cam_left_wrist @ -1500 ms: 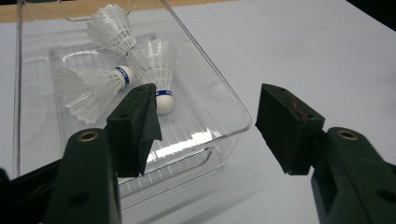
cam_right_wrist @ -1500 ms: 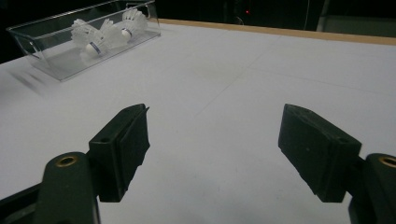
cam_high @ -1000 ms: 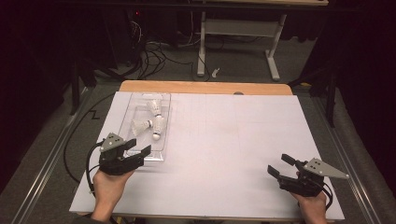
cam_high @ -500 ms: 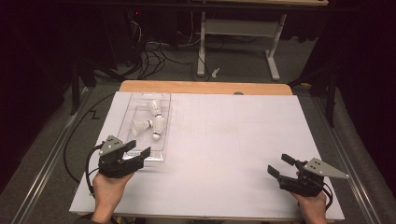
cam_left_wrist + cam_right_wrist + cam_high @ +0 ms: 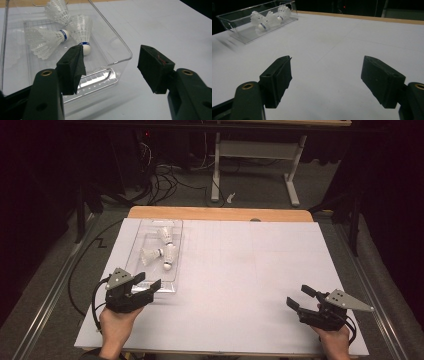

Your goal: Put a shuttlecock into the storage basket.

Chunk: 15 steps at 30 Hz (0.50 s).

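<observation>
Black tongs (image 5: 148, 285), grey triangular plates, trailing black cables

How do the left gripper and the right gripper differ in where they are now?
The left gripper hangs at the near end of the clear plastic tray holding three white shuttlecocks; the right gripper is over bare white table, far from it. The left one points at the tray, the right one across the table. Both are open and empty.

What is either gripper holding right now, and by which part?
Nothing. The left gripper is open at the clear tray's near corner; the right gripper is open over bare table.
</observation>
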Available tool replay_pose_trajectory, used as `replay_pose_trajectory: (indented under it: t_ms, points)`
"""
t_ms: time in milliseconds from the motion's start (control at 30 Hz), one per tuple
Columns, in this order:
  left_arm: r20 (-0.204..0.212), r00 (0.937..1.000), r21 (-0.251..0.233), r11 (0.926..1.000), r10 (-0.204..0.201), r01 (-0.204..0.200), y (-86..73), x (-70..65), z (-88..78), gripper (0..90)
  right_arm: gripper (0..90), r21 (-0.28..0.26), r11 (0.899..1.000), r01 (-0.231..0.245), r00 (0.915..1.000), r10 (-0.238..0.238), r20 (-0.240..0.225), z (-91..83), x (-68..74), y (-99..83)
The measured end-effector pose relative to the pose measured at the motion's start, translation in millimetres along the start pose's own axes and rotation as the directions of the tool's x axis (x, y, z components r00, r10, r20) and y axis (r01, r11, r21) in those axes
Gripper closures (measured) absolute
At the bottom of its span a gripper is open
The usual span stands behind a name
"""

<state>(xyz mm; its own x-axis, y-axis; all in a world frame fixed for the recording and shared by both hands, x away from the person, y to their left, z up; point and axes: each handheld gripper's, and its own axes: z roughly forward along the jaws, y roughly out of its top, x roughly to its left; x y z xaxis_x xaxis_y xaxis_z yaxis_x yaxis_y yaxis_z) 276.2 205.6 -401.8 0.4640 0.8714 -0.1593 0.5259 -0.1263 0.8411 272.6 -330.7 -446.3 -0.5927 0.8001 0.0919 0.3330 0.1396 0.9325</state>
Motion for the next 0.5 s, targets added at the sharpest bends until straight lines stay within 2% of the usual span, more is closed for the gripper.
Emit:
replay_pose_trajectory:
  t_ms: [267,500]
  points:
    - [-0.005,1.0000,-0.029,0.9996,0.001,-0.001,-3.9,0.1,-4.0,38.2,24.9,-0.002,1.000,0.000,1.0000,0.000,-0.001,0.0,0.2,0.2]
    - [-0.006,1.0000,-0.036,0.9993,-0.007,0.007,-8.8,1.1,-3.7,38.0,24.9,0.000,1.000,0.000,1.0000,0.000,-0.002,0.2,0.4,0.2]
